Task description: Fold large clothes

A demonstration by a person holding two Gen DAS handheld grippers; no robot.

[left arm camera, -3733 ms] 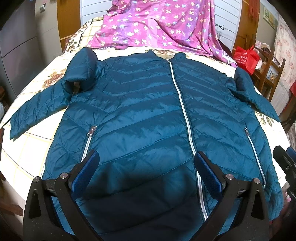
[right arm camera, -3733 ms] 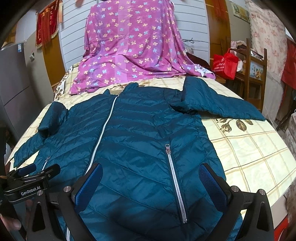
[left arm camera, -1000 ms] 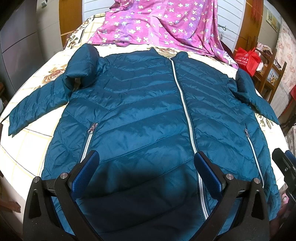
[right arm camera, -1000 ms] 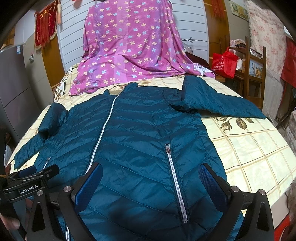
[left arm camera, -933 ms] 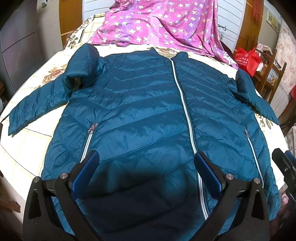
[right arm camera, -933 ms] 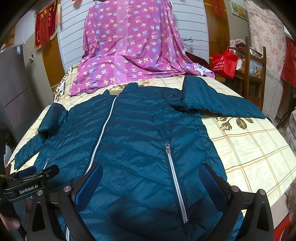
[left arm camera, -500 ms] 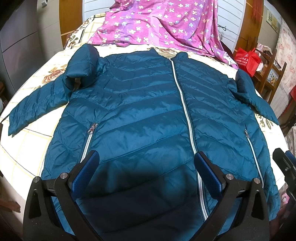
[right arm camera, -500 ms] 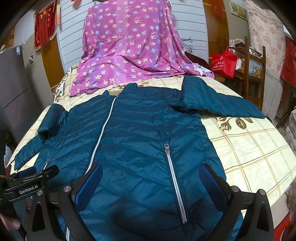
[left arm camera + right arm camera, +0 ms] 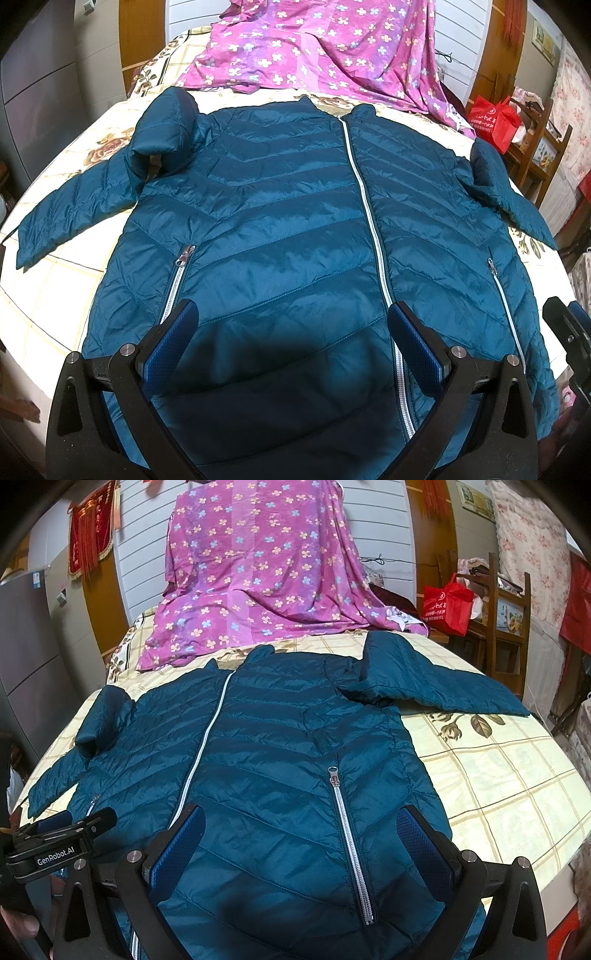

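Observation:
A teal quilted puffer jacket (image 9: 280, 236) lies face up and zipped on the bed, collar far, hem near me; it also shows in the right wrist view (image 9: 288, 760). Its left sleeve (image 9: 85, 206) stretches out to the left, bunched at the shoulder. Its right sleeve (image 9: 436, 690) stretches out to the right. My left gripper (image 9: 293, 328) is open and empty above the hem, left of the centre zipper. My right gripper (image 9: 301, 830) is open and empty above the hem, around the right pocket zipper (image 9: 349, 842). The left gripper's body shows in the right wrist view (image 9: 55, 845).
The bed (image 9: 498, 782) has a cream checked floral sheet. A purple floral cloth (image 9: 258, 576) is draped at the bed's far end. A red bag (image 9: 448, 607) and wooden shelves (image 9: 509, 605) stand at the right. A grey cabinet (image 9: 26, 657) stands at the left.
Almost nothing has changed. Both grippers hover open over the hem, with only a slight drift of view; the jacket has not moved.

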